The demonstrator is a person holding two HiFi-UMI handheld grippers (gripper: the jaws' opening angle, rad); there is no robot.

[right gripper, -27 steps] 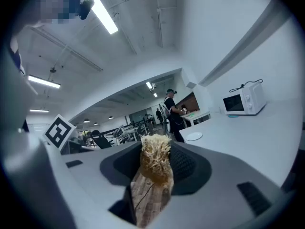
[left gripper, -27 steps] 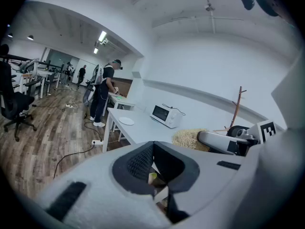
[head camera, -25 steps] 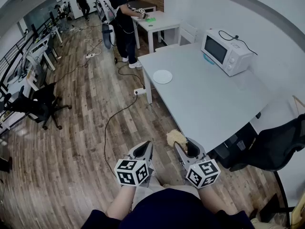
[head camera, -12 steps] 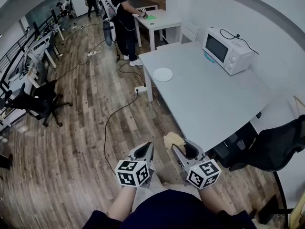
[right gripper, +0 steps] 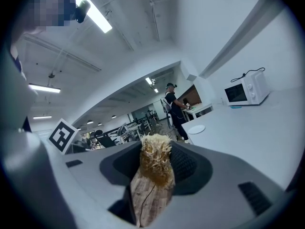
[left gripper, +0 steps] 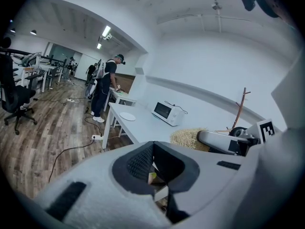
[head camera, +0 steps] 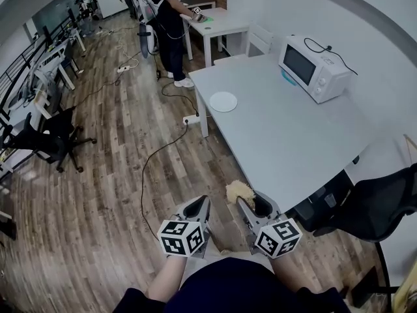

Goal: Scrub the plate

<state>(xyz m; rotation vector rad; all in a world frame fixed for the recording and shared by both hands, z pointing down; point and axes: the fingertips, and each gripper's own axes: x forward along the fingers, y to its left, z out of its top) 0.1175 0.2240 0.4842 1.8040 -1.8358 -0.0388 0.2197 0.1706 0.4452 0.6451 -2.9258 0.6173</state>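
A white plate (head camera: 223, 101) lies near the far left corner of the long grey table (head camera: 287, 135); it also shows small in the left gripper view (left gripper: 127, 116) and the right gripper view (right gripper: 196, 129). My right gripper (head camera: 242, 199) is shut on a straw-coloured scrub brush (head camera: 238, 190) with a wooden handle, its bristles (right gripper: 155, 159) sticking up between the jaws. My left gripper (head camera: 197, 207) is shut with nothing in it. Both grippers hang close to my body over the wooden floor, short of the table's near corner and far from the plate.
A white microwave (head camera: 313, 68) stands at the table's far right side. A black office chair (head camera: 378, 204) is at the right, another (head camera: 45, 142) at the left. A cable (head camera: 156, 162) runs across the floor. A person (head camera: 166, 18) stands at a small white table (head camera: 218, 25) beyond.
The view has shifted slightly: the table and plate sit a little lower in the head view. The brush tip bobbed left and back. Both grippers keep their places and states.
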